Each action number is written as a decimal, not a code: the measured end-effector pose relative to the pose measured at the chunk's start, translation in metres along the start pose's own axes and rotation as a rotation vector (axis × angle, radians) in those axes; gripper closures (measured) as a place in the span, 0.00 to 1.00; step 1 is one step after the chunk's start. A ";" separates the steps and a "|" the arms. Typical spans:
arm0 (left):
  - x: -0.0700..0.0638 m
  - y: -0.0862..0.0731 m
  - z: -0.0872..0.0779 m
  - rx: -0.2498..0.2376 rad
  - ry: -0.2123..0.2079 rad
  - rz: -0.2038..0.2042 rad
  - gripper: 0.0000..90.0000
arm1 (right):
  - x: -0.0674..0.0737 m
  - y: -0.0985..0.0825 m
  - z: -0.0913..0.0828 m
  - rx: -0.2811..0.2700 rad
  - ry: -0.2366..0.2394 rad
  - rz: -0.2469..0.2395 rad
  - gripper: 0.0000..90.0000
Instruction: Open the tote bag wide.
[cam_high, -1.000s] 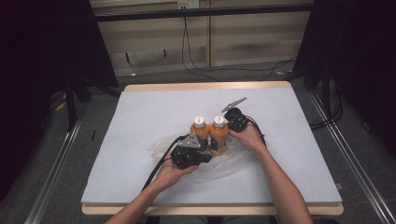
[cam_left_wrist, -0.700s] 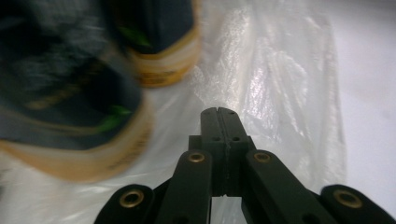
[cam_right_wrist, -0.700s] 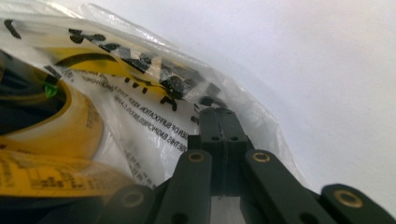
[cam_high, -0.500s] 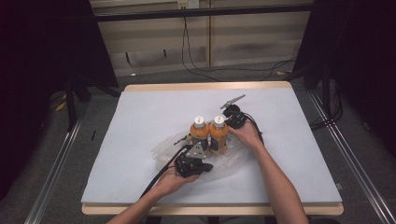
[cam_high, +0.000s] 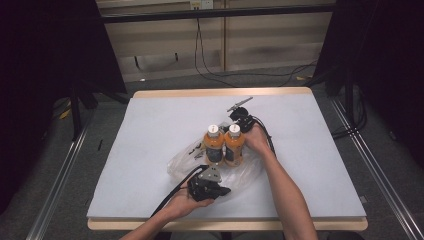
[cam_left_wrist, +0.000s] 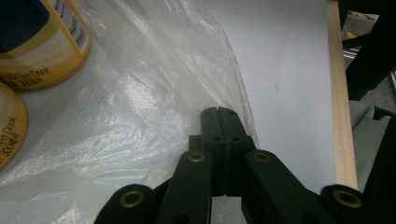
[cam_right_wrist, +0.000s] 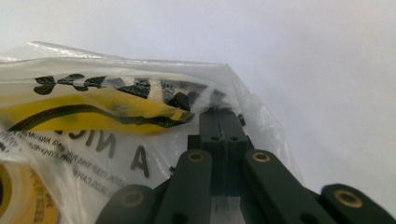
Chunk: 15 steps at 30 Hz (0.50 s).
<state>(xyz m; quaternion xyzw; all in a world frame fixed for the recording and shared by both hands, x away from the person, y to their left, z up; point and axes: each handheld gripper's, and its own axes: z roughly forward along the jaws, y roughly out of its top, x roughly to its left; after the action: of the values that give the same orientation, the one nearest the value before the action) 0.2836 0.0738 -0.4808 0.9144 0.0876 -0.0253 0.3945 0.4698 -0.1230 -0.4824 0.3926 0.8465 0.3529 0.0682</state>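
Observation:
Two orange drink bottles (cam_high: 223, 145) with white caps stand upright side by side on a clear plastic bag (cam_high: 182, 161) in the middle of the table. My left gripper (cam_high: 226, 190) lies low in front of the bottles, shut on the bag's near edge (cam_left_wrist: 233, 88). The bottles' bases (cam_left_wrist: 44, 44) appear at the upper left of the left gripper view. My right gripper (cam_high: 235, 124) is just behind the bottles, shut on the bag's far edge (cam_right_wrist: 140, 93), where black and yellow print shows. A bottle (cam_right_wrist: 23, 196) sits at the lower left of the right gripper view.
A pale grey mat (cam_high: 150, 120) covers the table, which has a wooden rim (cam_high: 225, 92). That wooden edge (cam_left_wrist: 340, 93) runs close by on the right of the left gripper view. Cables (cam_high: 210, 60) lie on the floor behind the table, and dark stands flank both sides.
My left gripper has drawn back toward the table's near edge with the bag's edge in it. The right gripper has shifted a little left and farther back. The bottles have stayed put.

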 end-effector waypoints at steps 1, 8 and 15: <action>0.000 0.000 0.000 0.000 0.000 0.000 1.00 | 0.000 0.001 0.001 -0.003 -0.002 0.006 1.00; 0.000 -0.001 -0.001 -0.003 -0.014 -0.004 1.00 | -0.002 0.004 0.006 -0.024 -0.008 0.032 1.00; 0.000 -0.002 -0.002 0.002 -0.021 0.005 1.00 | -0.005 0.006 0.008 -0.033 -0.009 0.037 1.00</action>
<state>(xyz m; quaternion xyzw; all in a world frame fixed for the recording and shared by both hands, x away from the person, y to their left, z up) 0.2830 0.0759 -0.4808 0.9147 0.0809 -0.0341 0.3944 0.4805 -0.1194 -0.4855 0.4087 0.8329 0.3661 0.0719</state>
